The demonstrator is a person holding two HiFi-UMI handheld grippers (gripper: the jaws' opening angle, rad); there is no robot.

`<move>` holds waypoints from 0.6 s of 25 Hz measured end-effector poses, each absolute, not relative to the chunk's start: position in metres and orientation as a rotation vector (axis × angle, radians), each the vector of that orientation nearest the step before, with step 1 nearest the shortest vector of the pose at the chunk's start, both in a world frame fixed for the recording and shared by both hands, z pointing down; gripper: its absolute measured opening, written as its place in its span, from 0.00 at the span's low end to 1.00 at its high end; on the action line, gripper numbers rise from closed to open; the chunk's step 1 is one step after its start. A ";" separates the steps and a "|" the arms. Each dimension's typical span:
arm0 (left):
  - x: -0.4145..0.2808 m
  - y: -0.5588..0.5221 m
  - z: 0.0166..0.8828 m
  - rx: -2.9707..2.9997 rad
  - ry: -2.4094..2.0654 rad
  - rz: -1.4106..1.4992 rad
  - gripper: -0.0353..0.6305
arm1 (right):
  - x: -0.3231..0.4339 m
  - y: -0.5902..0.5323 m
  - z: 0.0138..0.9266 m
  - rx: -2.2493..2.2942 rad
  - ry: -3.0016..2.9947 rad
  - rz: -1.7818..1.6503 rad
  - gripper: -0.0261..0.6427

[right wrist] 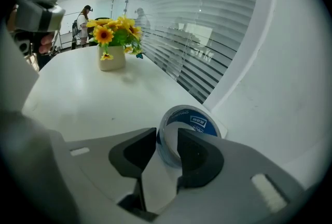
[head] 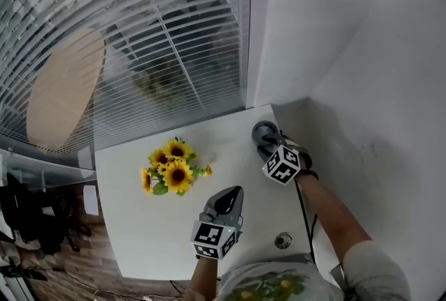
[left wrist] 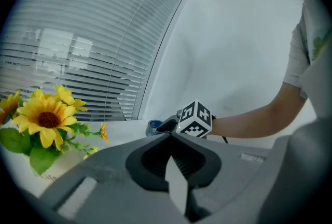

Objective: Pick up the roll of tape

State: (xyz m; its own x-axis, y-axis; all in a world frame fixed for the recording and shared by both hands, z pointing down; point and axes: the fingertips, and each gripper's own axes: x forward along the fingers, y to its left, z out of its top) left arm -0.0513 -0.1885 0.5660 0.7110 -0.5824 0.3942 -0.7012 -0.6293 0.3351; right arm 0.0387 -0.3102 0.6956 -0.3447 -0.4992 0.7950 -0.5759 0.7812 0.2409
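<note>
The roll of tape [head: 263, 131] lies flat at the white table's [head: 139, 237] far right corner, close to the wall. Seen in the right gripper view, the roll [right wrist: 189, 122] is clear tape on a core with a blue label. My right gripper [right wrist: 167, 137] points down onto it. One jaw is outside the roll's wall and the other is inside the core, and both pads touch the wall. My left gripper [head: 233, 191] hovers over the table's near middle with its jaws together and nothing in them. From the left gripper view, the roll [left wrist: 153, 125] shows beyond the right gripper's marker cube [left wrist: 196, 119].
A bunch of sunflowers [head: 174, 168] in a small pot stands left of centre on the table. A small round metal fitting [head: 282, 240] sits near the front edge. A white wall [head: 348, 83] rises just right of the tape, and a window with blinds [head: 139, 28] runs behind.
</note>
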 end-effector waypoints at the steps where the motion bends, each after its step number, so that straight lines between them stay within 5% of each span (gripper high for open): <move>1: -0.052 -0.189 0.567 2.448 -0.984 0.348 0.06 | 0.038 -0.310 0.696 0.807 -2.010 0.091 0.23; 15: -0.054 -0.189 0.571 2.435 -1.002 0.350 0.06 | 0.039 -0.299 0.699 0.695 -1.972 0.011 0.14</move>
